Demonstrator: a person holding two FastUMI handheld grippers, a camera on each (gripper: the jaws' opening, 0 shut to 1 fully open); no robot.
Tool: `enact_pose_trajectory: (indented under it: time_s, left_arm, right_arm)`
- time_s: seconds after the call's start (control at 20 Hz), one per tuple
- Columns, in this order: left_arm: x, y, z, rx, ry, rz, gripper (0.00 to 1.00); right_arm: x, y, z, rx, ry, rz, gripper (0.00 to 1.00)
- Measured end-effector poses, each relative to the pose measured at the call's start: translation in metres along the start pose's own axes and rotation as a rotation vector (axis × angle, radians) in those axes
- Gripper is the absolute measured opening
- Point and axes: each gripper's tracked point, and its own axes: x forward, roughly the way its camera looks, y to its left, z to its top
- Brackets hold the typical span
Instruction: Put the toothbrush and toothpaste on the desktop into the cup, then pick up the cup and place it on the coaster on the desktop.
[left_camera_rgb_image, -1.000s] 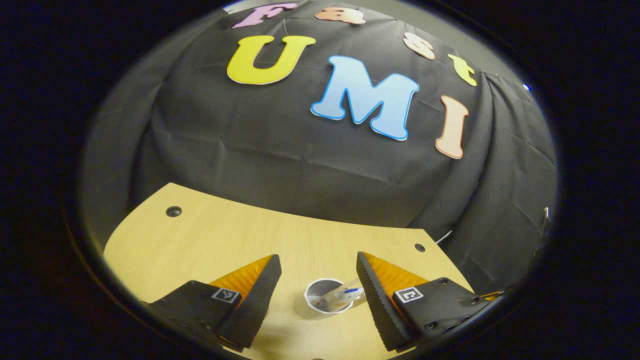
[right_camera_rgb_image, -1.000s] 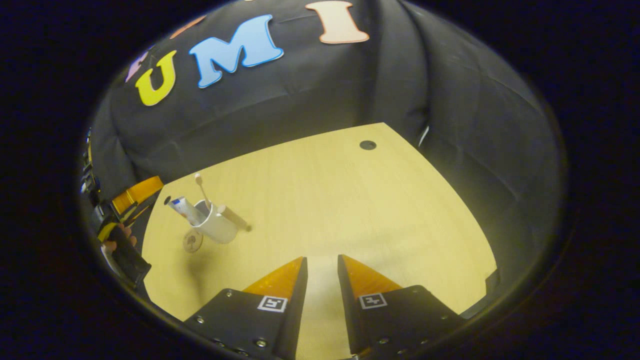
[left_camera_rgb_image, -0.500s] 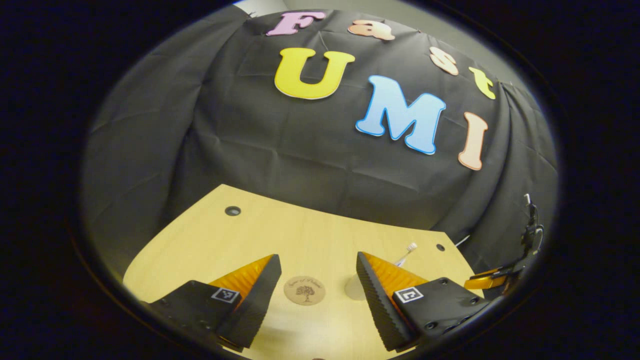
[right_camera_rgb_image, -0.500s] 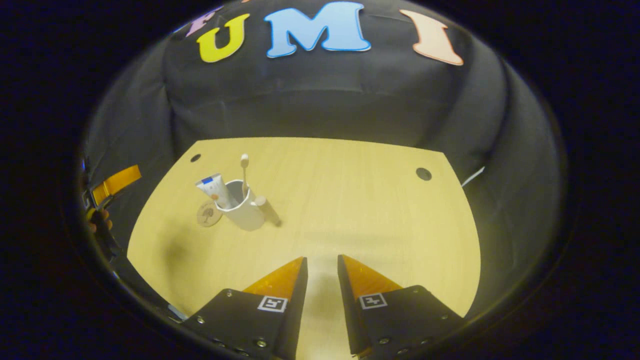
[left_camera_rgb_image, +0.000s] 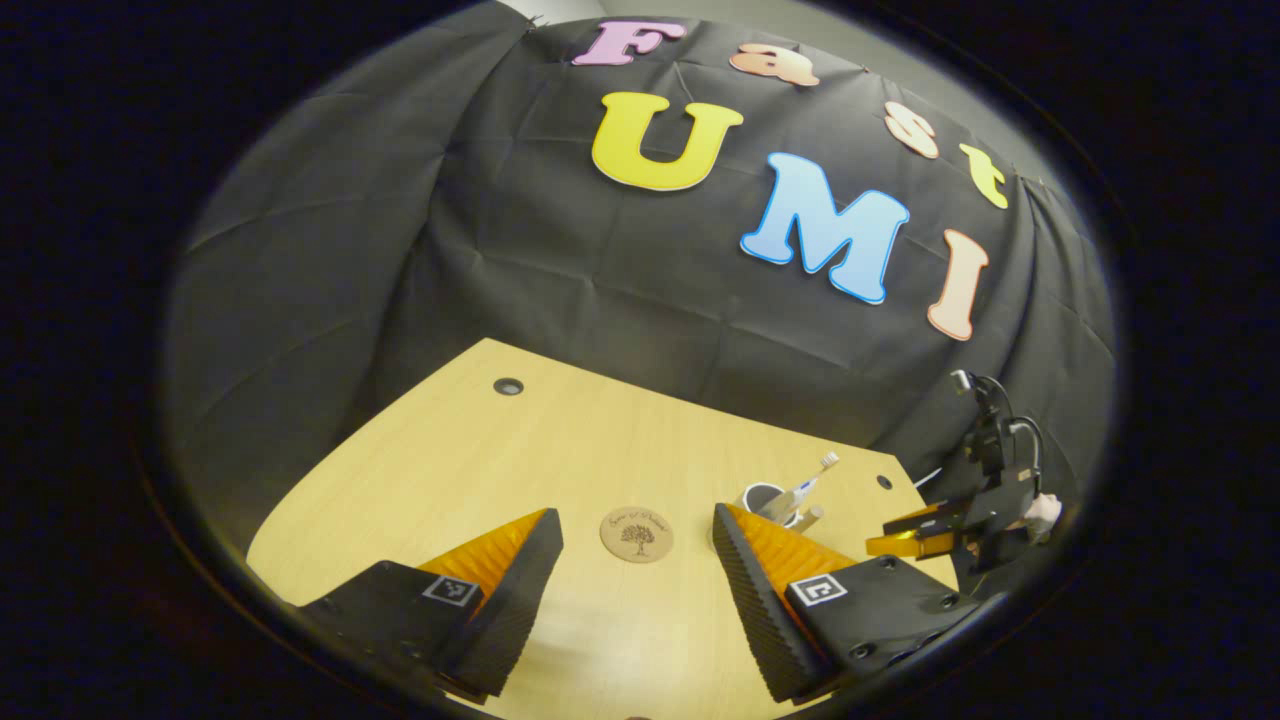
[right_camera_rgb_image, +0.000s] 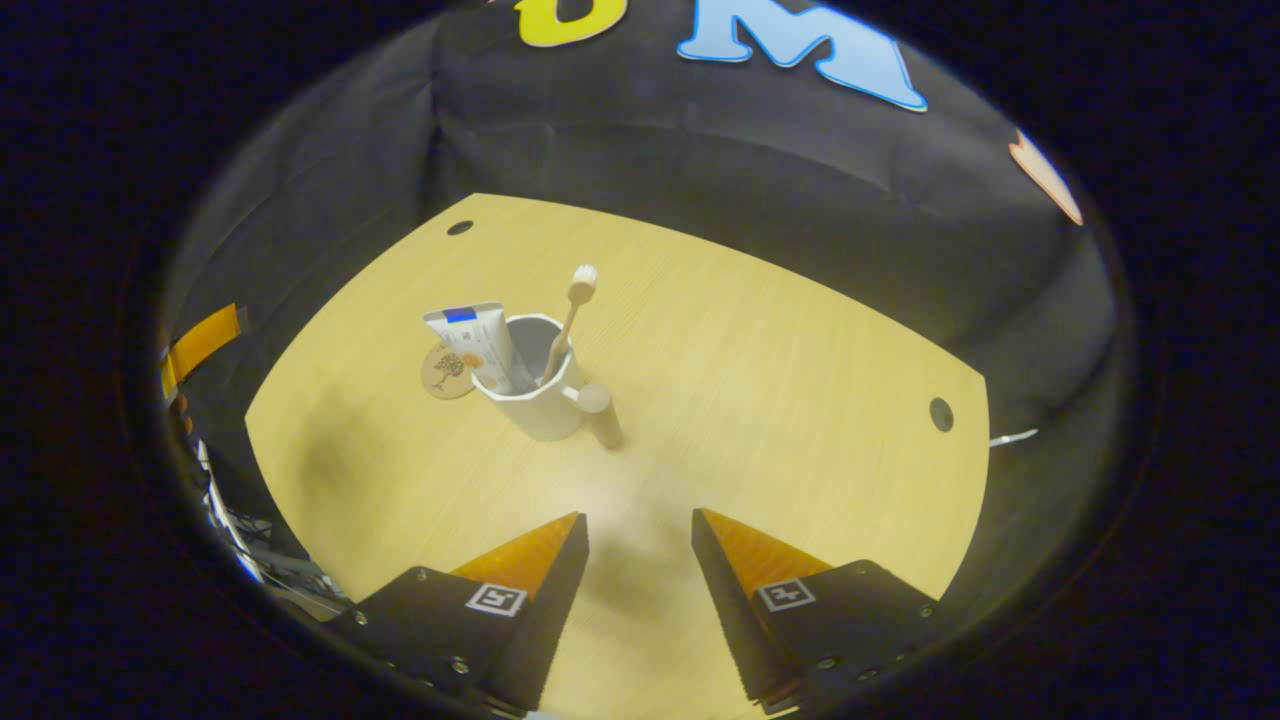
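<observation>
Looking along the left gripper (left_camera_rgb_image: 637, 560), I find its fingers spread wide with nothing between them, hanging above the desktop (left_camera_rgb_image: 480, 450). One round coaster (left_camera_rgb_image: 637, 534) lies flat between the finger tips in this view, bare on top. Just beyond the right-hand finger stands one white cup (left_camera_rgb_image: 768, 499) with a toothbrush (left_camera_rgb_image: 805, 487) leaning out of it, near the coaster but apart from it. Farther off I see the right gripper (left_camera_rgb_image: 905, 532) and the hand that holds it.

From the right gripper view, that tool's own fingers (right_camera_rgb_image: 560, 545) are parted a little and grip nothing. The cup (right_camera_rgb_image: 540, 400) sits upright ahead of them, with one toothpaste tube (right_camera_rgb_image: 472, 338) and one toothbrush (right_camera_rgb_image: 565, 318) standing in it, both tilted. A single wooden handle (right_camera_rgb_image: 598, 410) juts from the cup's near side. The coaster (right_camera_rgb_image: 447, 371) lies just behind the cup.

I judge the cup stiff, smooth and likely ceramic (so slippery on the pads, and breakable if dropped), fairly light with its load. I would take it across the wall or by the handle, keeping it level since the tall contents could tip.
</observation>
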Motion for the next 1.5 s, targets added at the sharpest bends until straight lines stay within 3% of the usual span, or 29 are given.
enact_pose_trajectory:
  time_s: [0.1,0.15,0.2,0.4,0.8,1.25,1.35,1.5]
  left_arm:
    - [-0.005,0.0,-0.011,-0.01,0.018,0.011,0.96]
    - [-0.005,0.0,-0.016,-0.015,0.026,0.021,0.93]
    - [-0.007,0.0,-0.021,-0.02,0.034,0.031,0.97]
    - [-0.013,0.001,-0.039,-0.045,0.058,0.069,0.97]
    - [-0.022,0.007,-0.087,-0.119,0.126,0.155,0.97]
    - [-0.025,0.006,-0.118,-0.201,0.167,0.217,0.97]
    - [-0.026,0.009,-0.116,-0.205,0.165,0.228,0.93]
    - [-0.027,0.019,-0.114,-0.219,0.157,0.253,0.97]
  right_arm:
    - [0.011,-0.004,0.016,-0.077,0.014,0.008,0.75]
    - [0.016,-0.004,0.024,-0.116,0.023,0.022,0.75]
    - [0.02,-0.003,0.031,-0.162,0.037,0.04,0.75]
    - [0.043,-0.001,0.056,-0.362,0.087,0.076,0.74]
    - [0.069,0.014,0.06,-0.601,0.208,0.163,0.75]
    - [0.102,0.04,0.055,-0.671,0.312,0.239,0.72]
    - [0.111,0.044,0.051,-0.682,0.34,0.246,0.71]
    - [0.117,0.048,0.048,-0.71,0.373,0.251,0.57]
